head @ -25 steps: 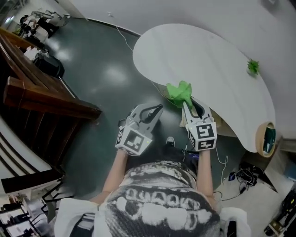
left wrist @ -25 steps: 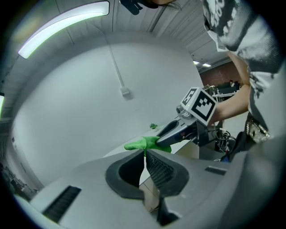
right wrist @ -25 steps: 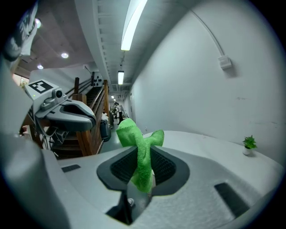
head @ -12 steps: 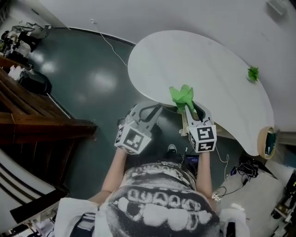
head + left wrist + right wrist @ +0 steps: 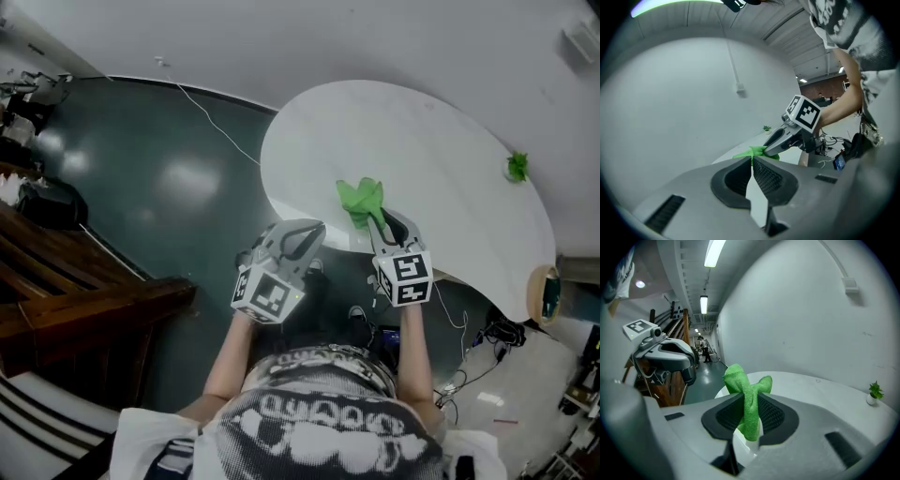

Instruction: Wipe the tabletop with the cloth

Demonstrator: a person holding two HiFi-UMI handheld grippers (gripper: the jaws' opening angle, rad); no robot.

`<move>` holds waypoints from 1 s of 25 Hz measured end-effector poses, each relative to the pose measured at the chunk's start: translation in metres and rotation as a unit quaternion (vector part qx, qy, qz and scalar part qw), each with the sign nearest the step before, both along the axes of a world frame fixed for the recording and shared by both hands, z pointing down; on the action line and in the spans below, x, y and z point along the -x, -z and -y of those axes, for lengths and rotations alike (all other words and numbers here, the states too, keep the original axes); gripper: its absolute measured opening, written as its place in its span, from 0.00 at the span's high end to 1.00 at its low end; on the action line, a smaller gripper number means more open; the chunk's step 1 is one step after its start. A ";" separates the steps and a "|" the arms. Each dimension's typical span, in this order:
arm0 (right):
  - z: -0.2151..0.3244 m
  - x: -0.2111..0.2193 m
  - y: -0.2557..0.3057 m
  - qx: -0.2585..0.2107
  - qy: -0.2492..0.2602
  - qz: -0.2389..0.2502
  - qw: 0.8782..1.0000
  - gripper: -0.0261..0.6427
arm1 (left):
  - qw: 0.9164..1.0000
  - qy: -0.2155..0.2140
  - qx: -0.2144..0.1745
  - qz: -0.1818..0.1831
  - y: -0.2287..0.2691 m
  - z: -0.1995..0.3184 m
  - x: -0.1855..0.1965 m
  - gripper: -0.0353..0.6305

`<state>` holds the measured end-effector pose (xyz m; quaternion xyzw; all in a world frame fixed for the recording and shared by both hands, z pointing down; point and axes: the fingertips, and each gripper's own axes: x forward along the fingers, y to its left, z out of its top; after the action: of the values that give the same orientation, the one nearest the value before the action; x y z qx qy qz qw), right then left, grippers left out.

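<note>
Cloth [image 5: 740, 378] pinched tight in my right gripper [image 5: 749, 401], tabletop [image 5: 422, 141] just ahead; left gripper [image 5: 751, 160] closed, empty; wiping seemingly unstarted.

The white tabletop [image 5: 422, 141] is a long slab with rounded ends, its left end curving out over the floor and its far edge following the pale wall. A small green potted plant [image 5: 517, 167] stands on it at the far right edge (close against the wall). The table stands on a dark, glossy floor [image 5: 141, 187], where a thin white cable [image 5: 208, 120] runs toward the left end.
</note>
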<state>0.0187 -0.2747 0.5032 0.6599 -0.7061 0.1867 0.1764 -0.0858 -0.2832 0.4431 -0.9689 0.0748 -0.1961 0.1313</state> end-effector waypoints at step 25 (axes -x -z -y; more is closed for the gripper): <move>0.279 -0.017 -0.085 0.078 0.025 -0.005 0.997 0.83 | 1.000 0.001 0.003 0.014 -0.033 0.121 0.038 0.93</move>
<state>0.0353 -0.5537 0.5885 0.6269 -0.7051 0.2332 0.2354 -0.1239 -0.4040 0.4763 -0.9665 0.0734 -0.2096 0.1290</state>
